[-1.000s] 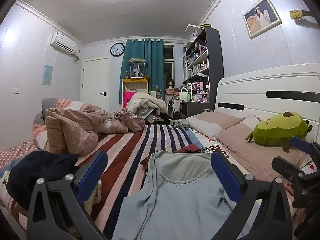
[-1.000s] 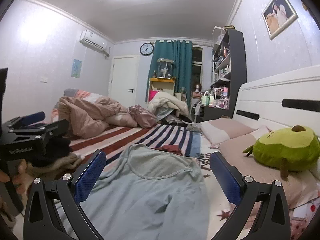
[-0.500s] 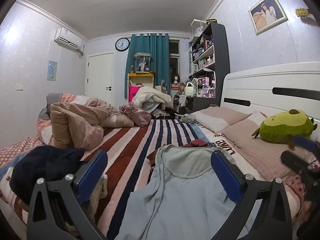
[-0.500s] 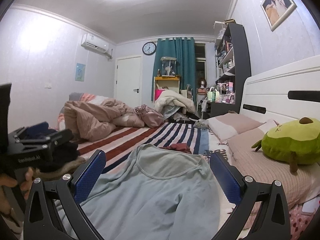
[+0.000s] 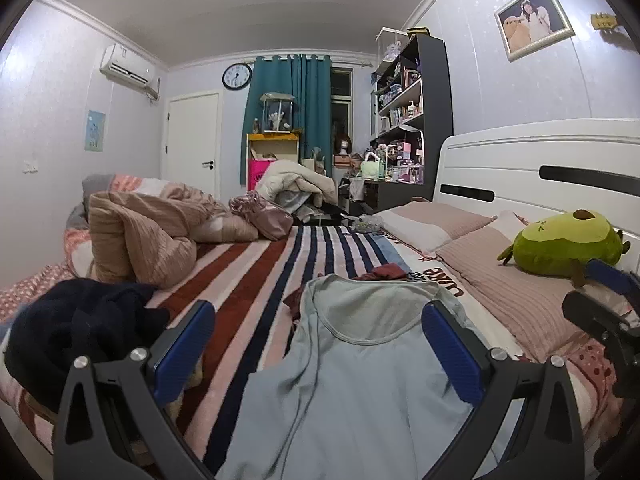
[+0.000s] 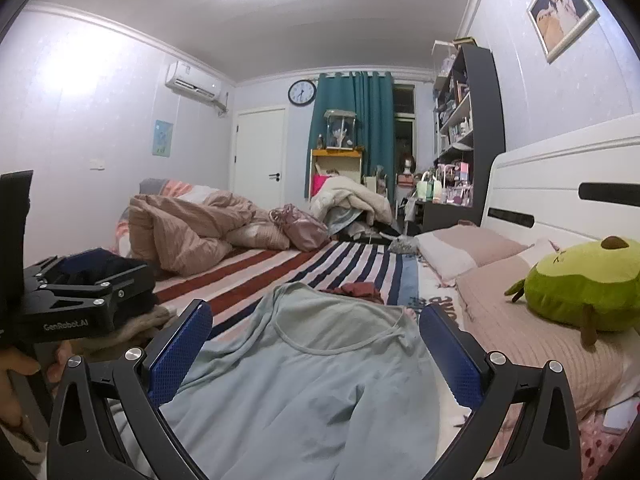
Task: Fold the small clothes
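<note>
Your left tool (image 5: 316, 344) is spread wide, both blue pads clear of any cloth, nothing between them. It hangs above the pale blue top (image 5: 360, 380), pointed along the garment toward its neckline.

Your right tool (image 6: 316, 346) is likewise spread wide and empty, blue pads apart, hovering over the same top from its right side. In the right wrist view the left tool's black body shows at the left edge, with your hand (image 6: 16, 376) gripping its handle.

Pale blue top: lies spread flat on the striped blanket (image 5: 256, 276) of the bed, scoop neckline facing away from you, toward the far end of the room. Fabric is mostly smooth; a slight crease runs down the left half in the left wrist view.

Just beyond the neckline: a small dark red garment (image 6: 360, 292), crumpled, touching or just beside the top's collar; cannot tell which.

Left of the top: a dark navy garment (image 5: 80, 324), heaped. Farther off, a bunched pink quilt (image 5: 148, 232).

Right of the top: pink ribbed pillows (image 5: 512, 280) against the white headboard (image 5: 520, 160), a green avocado plush (image 5: 560, 244) resting on the nearer pillow.
</note>
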Demonstrator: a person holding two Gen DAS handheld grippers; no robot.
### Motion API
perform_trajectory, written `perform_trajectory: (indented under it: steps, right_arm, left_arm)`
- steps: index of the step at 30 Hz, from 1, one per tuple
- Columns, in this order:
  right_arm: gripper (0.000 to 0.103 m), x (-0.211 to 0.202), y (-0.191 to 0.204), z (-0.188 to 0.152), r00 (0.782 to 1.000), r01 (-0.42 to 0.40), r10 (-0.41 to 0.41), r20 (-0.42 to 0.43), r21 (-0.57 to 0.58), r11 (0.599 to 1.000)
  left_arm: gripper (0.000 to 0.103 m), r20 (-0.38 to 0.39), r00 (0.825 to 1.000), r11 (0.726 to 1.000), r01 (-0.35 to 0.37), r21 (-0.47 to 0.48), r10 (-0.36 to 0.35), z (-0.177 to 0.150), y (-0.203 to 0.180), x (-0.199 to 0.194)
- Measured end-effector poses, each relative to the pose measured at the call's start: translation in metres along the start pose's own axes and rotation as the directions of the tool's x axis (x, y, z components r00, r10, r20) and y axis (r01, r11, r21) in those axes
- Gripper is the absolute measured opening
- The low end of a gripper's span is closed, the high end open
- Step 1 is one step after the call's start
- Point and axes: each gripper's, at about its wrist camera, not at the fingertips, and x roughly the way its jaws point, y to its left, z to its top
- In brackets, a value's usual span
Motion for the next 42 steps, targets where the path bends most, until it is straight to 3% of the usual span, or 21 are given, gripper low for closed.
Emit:
perform_trajectory:
  steps: [9,13,19,22,24,26,29,30,32,36,38,42]
  right_arm:
    - [0.103,0.008,0.001,-0.007,0.999,-0.002,0.003,-0.038,0.011,1.000]
    - [0.103,0.015,-0.002,-0.012,0.997,-0.001,0.005,-0.081,0.039,0.999]
    - [0.103,0.024,-0.009,-0.022,0.987,-0.021,0.035,-0.154,0.094,0.995]
    - [0.103,0.030,-0.008,-0.030,0.979,-0.005,0.020,-0.204,0.077,0.997]
    - [0.103,0.036,-0.004,-0.038,0.968,-0.023,0.038,-0.247,0.064,0.998]
    - [0.103,0.047,-0.002,-0.048,0.946,-0.044,0.062,-0.317,0.064,0.997]
    - [0.102,0.061,0.001,-0.066,0.912,-0.063,0.093,-0.400,0.087,0.994]
    - [0.101,0.066,0.002,-0.071,0.899,-0.066,0.099,-0.428,0.091,0.994]
    - [0.089,0.075,0.007,-0.082,0.875,-0.070,0.098,-0.474,0.077,0.995]
    - [0.062,0.091,0.012,-0.101,0.828,-0.057,0.063,-0.558,0.027,0.998]
    - [0.061,0.092,0.010,-0.105,0.820,-0.059,0.067,-0.569,0.033,0.998]
    - [0.061,0.090,0.004,-0.099,0.832,-0.044,0.067,-0.551,0.055,0.998]
  left_arm:
    - [0.102,-0.014,0.998,0.998,0.057,-0.027,-0.057,-0.009,0.020,-0.004]
    - [0.102,0.005,1.000,0.999,0.026,0.043,-0.026,-0.027,0.038,-0.010]
    - [0.102,-0.172,0.984,0.999,0.041,-0.005,-0.041,-0.079,0.078,0.004]
    - [0.102,-0.278,0.953,0.993,0.114,-0.038,-0.120,-0.112,0.088,0.015]
    - [0.100,-0.333,0.934,0.991,0.122,-0.052,-0.133,-0.129,0.092,0.022]
    - [0.076,-0.376,0.916,0.990,0.122,-0.068,-0.139,-0.141,0.096,0.029]
    - [0.051,-0.431,0.887,0.986,0.135,-0.097,-0.164,-0.155,0.101,0.039]
    - [0.045,-0.438,0.883,0.985,0.140,-0.100,-0.170,-0.158,0.101,0.042]
    - [0.023,-0.452,0.876,0.985,0.143,-0.093,-0.170,-0.162,0.099,0.047]
    - [0.008,-0.445,0.883,0.989,0.129,-0.076,-0.149,-0.159,0.101,0.046]
    - [0.005,-0.438,0.887,0.990,0.128,-0.068,-0.144,-0.154,0.102,0.047]
    - [0.004,-0.395,0.907,0.989,0.135,-0.060,-0.148,-0.137,0.105,0.041]
